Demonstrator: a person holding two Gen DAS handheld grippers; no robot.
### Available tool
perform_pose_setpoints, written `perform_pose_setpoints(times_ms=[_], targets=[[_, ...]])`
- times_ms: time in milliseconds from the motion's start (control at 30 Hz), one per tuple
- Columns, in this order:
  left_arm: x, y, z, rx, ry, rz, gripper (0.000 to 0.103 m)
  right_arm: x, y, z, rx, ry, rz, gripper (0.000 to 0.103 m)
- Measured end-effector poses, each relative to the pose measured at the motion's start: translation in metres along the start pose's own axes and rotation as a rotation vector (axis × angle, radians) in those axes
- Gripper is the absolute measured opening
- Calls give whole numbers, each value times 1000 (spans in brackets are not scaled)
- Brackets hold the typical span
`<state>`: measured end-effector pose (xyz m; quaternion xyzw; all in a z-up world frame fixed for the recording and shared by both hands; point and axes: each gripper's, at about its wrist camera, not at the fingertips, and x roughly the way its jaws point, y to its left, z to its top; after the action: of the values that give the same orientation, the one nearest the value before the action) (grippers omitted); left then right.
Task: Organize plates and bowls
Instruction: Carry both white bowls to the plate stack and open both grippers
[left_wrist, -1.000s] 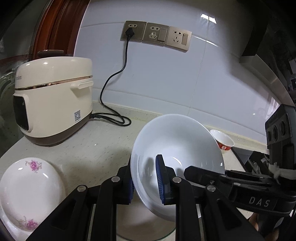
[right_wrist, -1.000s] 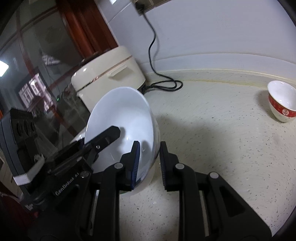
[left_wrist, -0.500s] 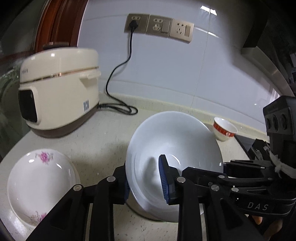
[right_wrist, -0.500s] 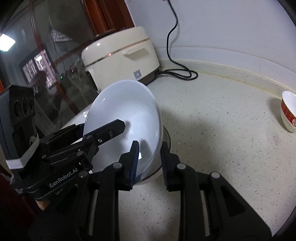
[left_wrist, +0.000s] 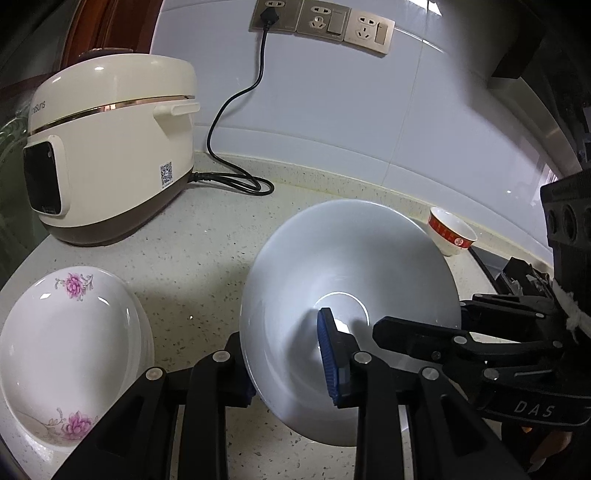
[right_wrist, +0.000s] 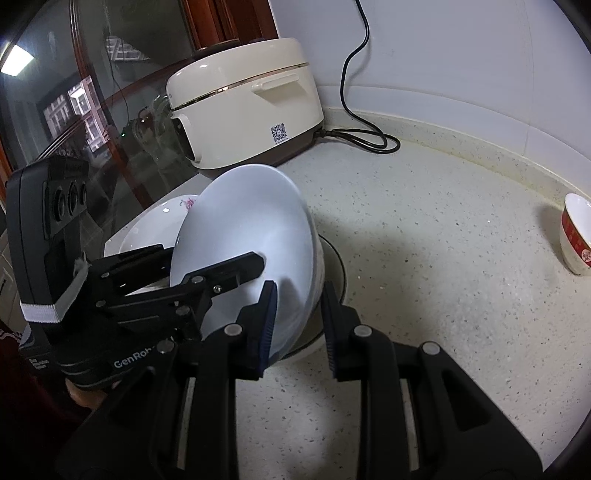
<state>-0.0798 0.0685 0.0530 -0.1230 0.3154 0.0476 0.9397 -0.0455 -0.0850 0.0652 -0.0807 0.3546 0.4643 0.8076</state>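
Note:
A large plain white bowl (left_wrist: 351, 266) (right_wrist: 240, 229) is tilted on edge, its opening toward the left wrist camera. Its lower side rests in a white dish (right_wrist: 325, 258) on the speckled counter (right_wrist: 443, 258). My left gripper (left_wrist: 284, 350) (right_wrist: 210, 256) is shut on the bowl's near rim, one blue pad inside and the other finger hidden behind the wall. My right gripper (right_wrist: 299, 295) (left_wrist: 421, 315) is shut on the opposite rim, one pad on each side of the wall. A stack of flowered plates (left_wrist: 66, 332) (right_wrist: 155, 221) lies to the bowl's left.
A cream rice cooker (left_wrist: 110, 147) (right_wrist: 243, 110) stands at the back left, its black cord (left_wrist: 236, 177) running to wall sockets. A small red-and-white bowl (left_wrist: 448, 230) (right_wrist: 576, 236) sits by the back wall on the right. A glass door (right_wrist: 74, 110) borders the counter's left edge.
Both grippers have sunk with the white bowl, which now touches the dish on the counter. The left jaws stand slightly wider than a second ago.

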Motion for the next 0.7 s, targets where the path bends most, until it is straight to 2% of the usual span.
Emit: perform_pose_setpoints(times_ms=[167,433,500,600,700], targets=[[0,-1,0,16,7,-2,29,0,1,0,-11,-1,-10,31],[2,-9,1,70,21,15,36,-2,2,0,-27,-12,-36,33],[3,-9,1,80,22,16,36,-4,3,0,-40,-24,-61,34],[2,-11,-1,101,4,34,37,-4,5,-1,-68,-39,-145,41],[5,-9,-2,95,6,20,37,-3,5,-2,-72,-32,-147,41]])
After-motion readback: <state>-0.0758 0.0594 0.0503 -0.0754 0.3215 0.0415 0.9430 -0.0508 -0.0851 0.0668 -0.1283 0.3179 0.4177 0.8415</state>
